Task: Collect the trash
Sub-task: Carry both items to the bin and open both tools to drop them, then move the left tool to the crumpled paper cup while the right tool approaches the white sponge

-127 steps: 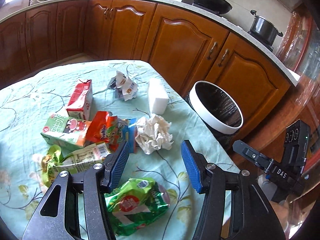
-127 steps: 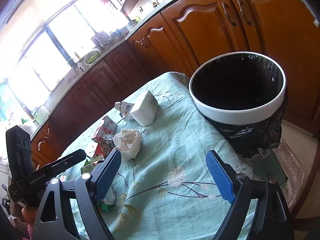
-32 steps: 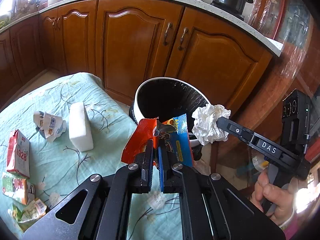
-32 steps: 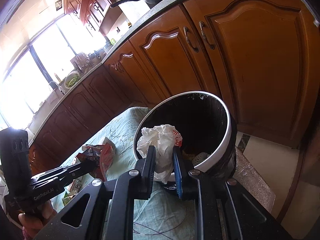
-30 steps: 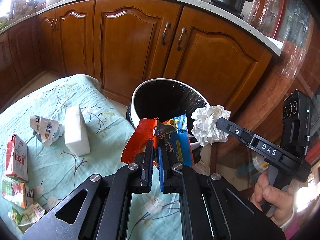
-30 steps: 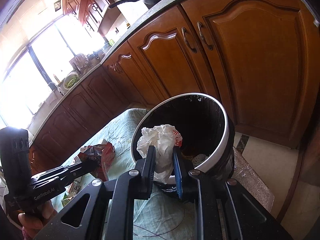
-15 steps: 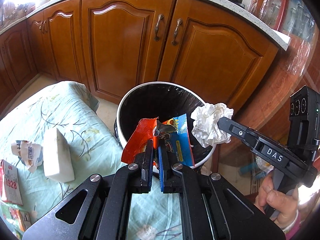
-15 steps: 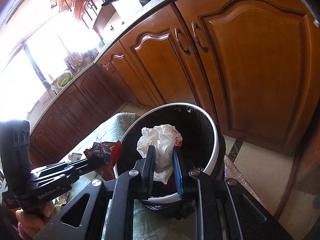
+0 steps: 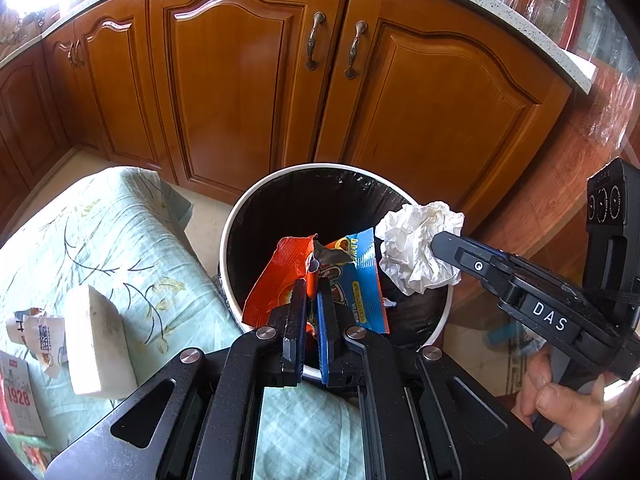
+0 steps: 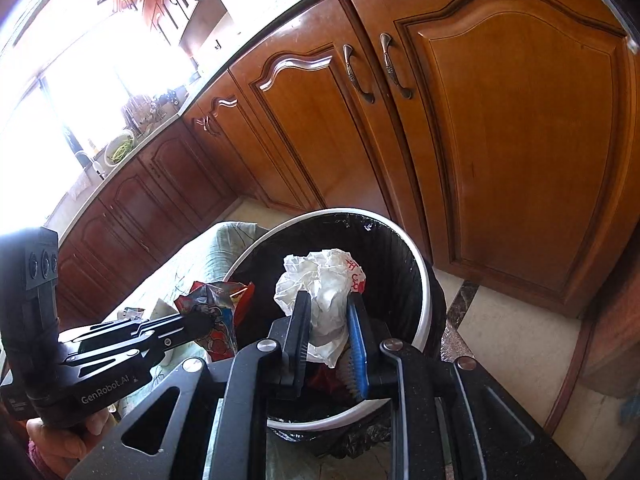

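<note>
Left gripper is clenched on orange and blue snack wrappers, held above the open mouth of the white-rimmed bin with its black liner. Right gripper grips a crumpled white tissue over the same bin, at the wrappers' 3 o'clock in the left wrist view. Wooden cabinet doors stand at 12 o'clock behind the bin. At 8 o'clock, on the green floral tablecloth, lie a white block, a crumpled paper scrap and a red carton.

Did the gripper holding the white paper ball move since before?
Yes. The right gripper, shut on the crumpled white paper ball, moved from the table to above the white-rimmed, black-lined bin.
</note>
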Tool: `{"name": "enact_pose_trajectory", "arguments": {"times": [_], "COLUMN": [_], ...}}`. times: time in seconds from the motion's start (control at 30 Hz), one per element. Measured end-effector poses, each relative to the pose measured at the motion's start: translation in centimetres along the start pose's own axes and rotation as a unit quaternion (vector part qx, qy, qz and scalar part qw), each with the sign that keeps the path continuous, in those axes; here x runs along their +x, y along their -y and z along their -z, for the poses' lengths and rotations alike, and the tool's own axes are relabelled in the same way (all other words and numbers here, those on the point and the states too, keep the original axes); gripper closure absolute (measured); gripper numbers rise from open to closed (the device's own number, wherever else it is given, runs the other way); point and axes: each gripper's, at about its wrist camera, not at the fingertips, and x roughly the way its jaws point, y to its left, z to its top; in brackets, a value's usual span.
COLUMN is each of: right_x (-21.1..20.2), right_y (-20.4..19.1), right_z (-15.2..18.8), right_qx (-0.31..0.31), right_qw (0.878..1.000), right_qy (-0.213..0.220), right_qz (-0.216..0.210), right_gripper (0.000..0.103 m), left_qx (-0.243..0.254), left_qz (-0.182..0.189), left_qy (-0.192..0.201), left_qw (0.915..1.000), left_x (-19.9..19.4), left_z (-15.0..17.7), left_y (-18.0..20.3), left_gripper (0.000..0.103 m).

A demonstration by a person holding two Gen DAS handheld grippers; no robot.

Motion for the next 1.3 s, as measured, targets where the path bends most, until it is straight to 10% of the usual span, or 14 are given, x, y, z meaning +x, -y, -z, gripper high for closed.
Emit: {"name": "enact_pose_trajectory", "arguments": {"times": [0.17,0.3,0.5,1.3], "right_x": [0.2,-0.5,-2.1,-1.5], "right_y": [0.5,0.8,0.3,-8.9], "right_z": [0.0,0.6,2.5,8.5], "right_qx": [0.008,0.017,0.026,-0.032], "right_qw": [1.0,1.0,0.999,0.998], "right_qy": [-0.003,0.005,0.031,-0.006], "right_qz": [-0.001,-0.004,-0.013,-0.059], "right_gripper": [0.059,0.044,0.015,0.008], "left_qx": [0.002,-0.008,-0.022,-0.149], "left_qz": [-0.003,-0.002,-0.007,-0.052], "left_qy": [-0.008,-0.005,0.007,0.053], "left_qw": [1.0,1.0,0.9997,0.986], "left_x": [0.6,0.2,-1.9,-11.1], "left_z": [-0.1,0.5,2.5,11.7], "left_y": [0.2,-0.1,-1.3,-11.6], "left_gripper": [0.092,0.053,0.051,0.044]}}
